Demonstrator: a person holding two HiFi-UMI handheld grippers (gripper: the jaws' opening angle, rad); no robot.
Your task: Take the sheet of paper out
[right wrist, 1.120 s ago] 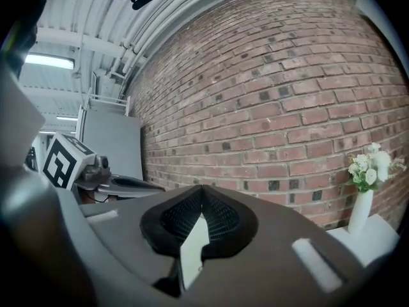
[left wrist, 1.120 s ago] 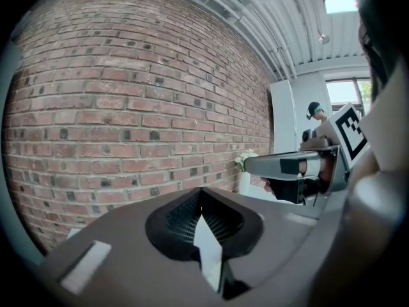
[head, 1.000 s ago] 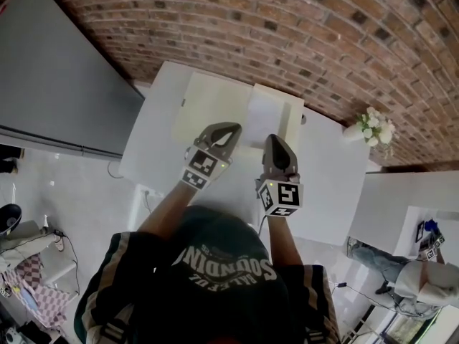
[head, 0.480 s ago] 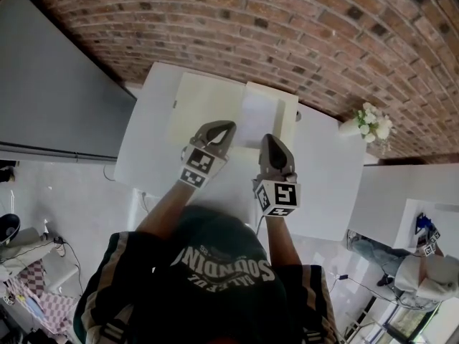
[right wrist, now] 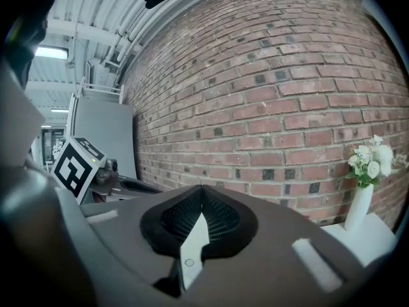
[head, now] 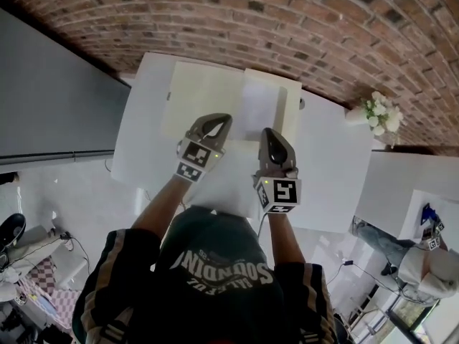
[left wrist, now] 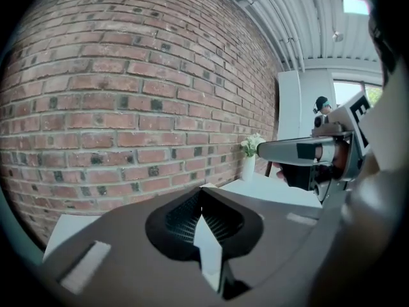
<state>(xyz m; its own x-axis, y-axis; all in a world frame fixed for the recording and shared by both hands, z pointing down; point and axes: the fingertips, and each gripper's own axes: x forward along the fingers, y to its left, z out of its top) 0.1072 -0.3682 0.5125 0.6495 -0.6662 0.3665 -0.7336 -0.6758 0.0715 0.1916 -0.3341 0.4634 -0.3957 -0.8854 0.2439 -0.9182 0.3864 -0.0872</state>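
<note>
You are standing in what is looking like an industrial-style lab: a brick wall (head: 287,20) is filling the top of the frame, white desks (head: 330,170) are lining it, ceiling pipes (left wrist: 281,18) are running overhead, and another person (head: 423,267) is working at lower right.

The head view looks from above the person's cap (head: 222,264) steeply down on the white desk (head: 326,167). The brick wall (head: 287,20) lies along its top edge, and both arms show from some way off. The left gripper view sits low and very close behind the left claw (left wrist: 201,190) and faces the wall almost level. It catches the right claw (left wrist: 263,152) at its right side. The right gripper view does the same and shows the other marker cube (right wrist: 75,164) at its left. All three views share the wall and the vase of flowers (head: 379,117).
</note>
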